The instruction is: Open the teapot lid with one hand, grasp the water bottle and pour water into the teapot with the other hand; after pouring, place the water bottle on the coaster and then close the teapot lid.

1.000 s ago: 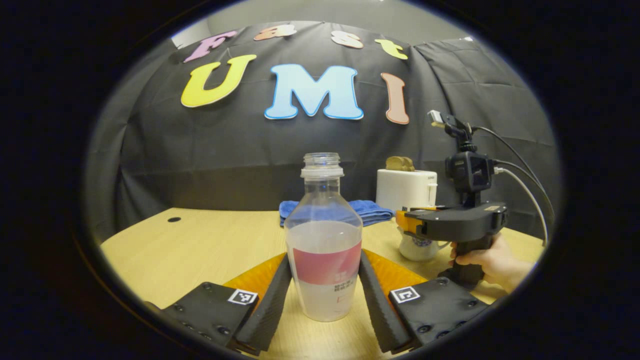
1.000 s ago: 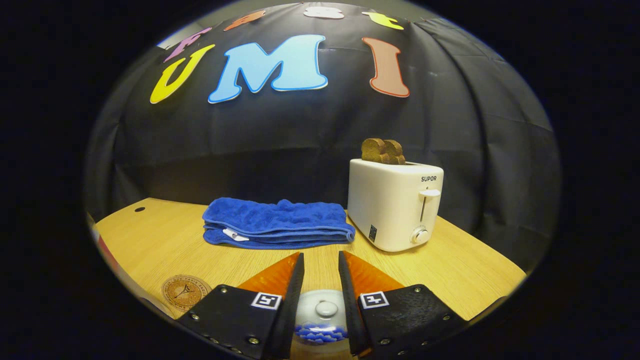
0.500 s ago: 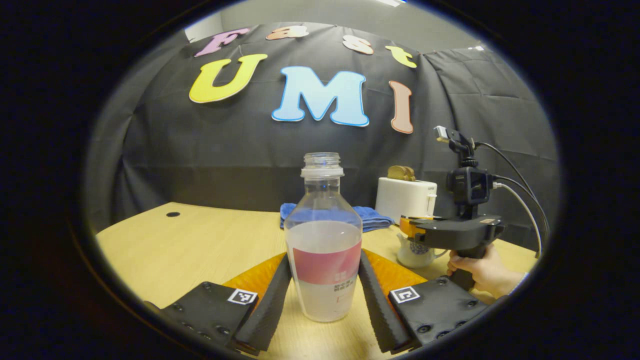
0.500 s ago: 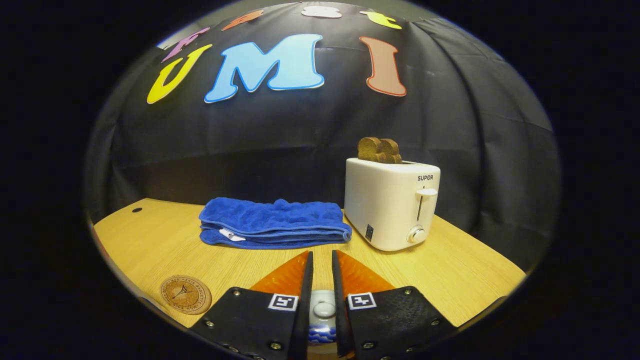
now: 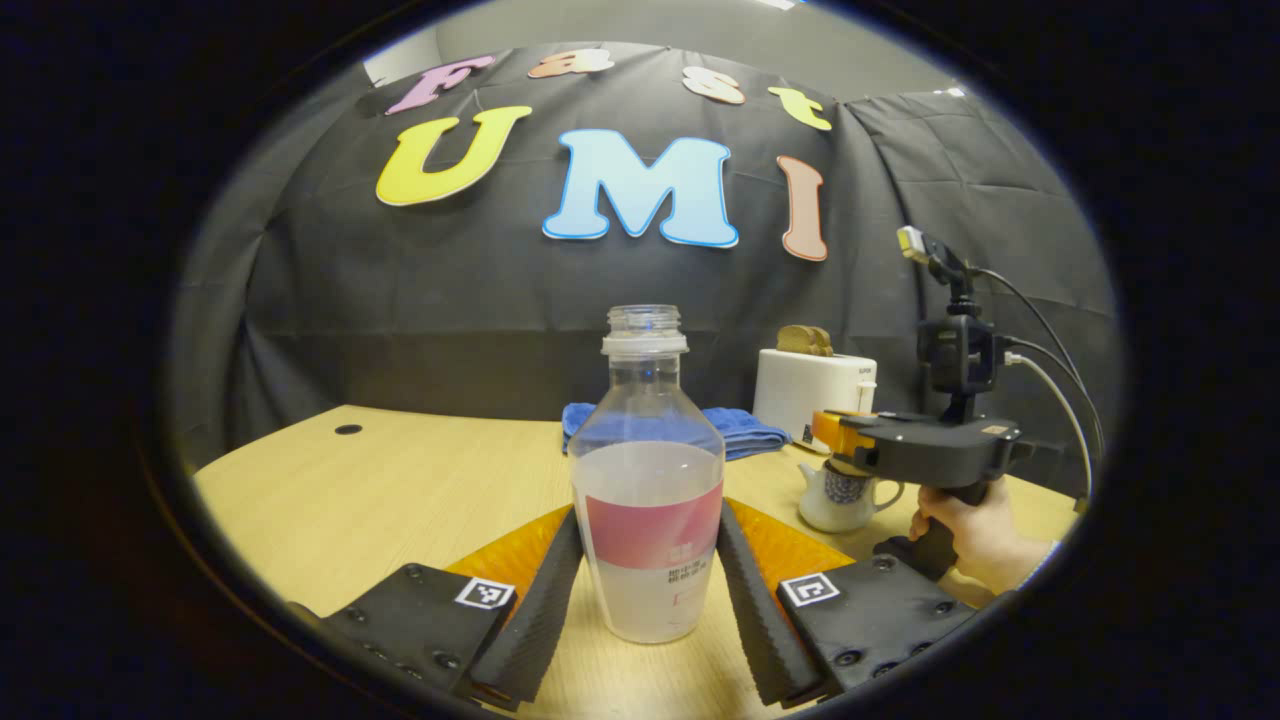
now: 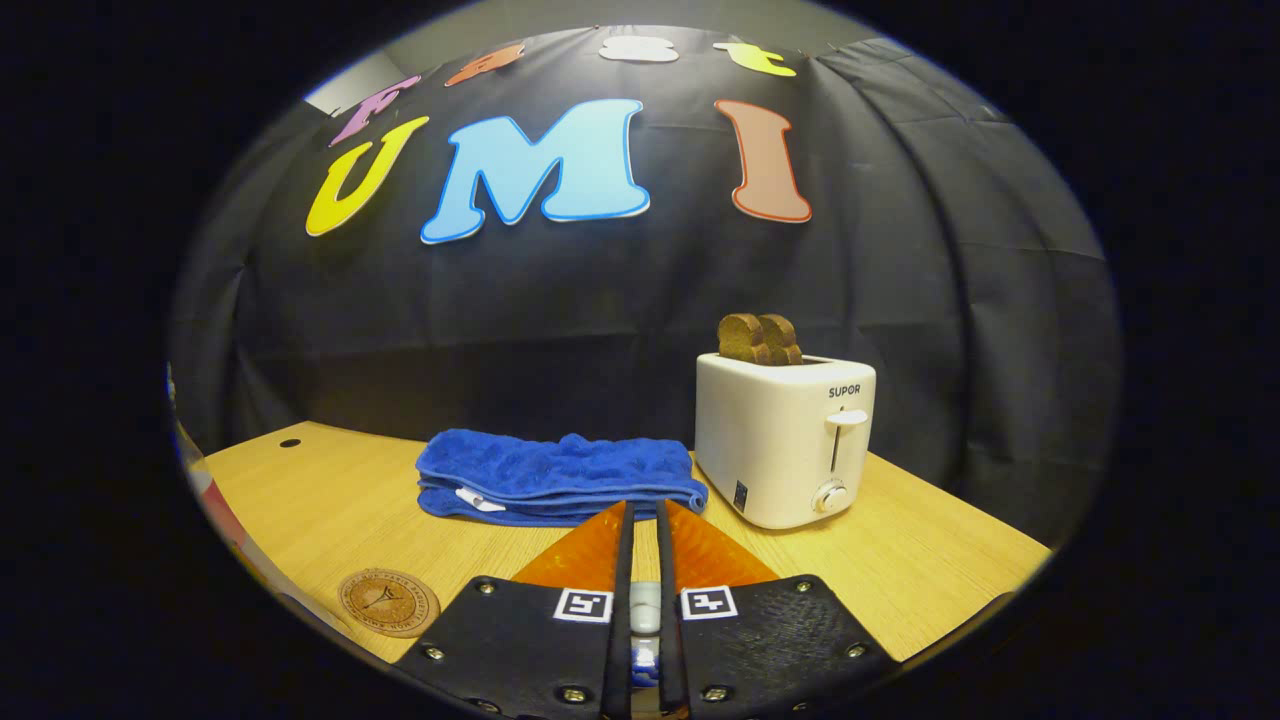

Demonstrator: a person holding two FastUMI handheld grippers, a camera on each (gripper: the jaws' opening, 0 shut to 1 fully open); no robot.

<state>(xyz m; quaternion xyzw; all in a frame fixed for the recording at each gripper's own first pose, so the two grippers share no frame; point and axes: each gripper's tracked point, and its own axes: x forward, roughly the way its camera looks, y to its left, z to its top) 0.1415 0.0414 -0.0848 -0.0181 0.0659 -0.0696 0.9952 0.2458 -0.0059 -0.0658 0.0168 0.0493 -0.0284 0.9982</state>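
both your fingers on the left hand-held gripper [image 5: 648, 600] clamp the water bottle [image 5: 648, 480]; the right hand-held gripper [image 6: 640, 610] pinches the teapot lid [image 6: 645, 608]. the right gripper view alone shows the coaster [image 6: 388, 603] on the tabletop [image 6: 930, 570].

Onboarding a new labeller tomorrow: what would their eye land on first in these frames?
First the open water bottle, half full, standing upright on the table between the left gripper fingers, which sit close at its sides. Next the right gripper, narrowed around the teapot lid's knob, with the white toaster holding two slices and the folded blue towel behind, and the round coaster at lower left.
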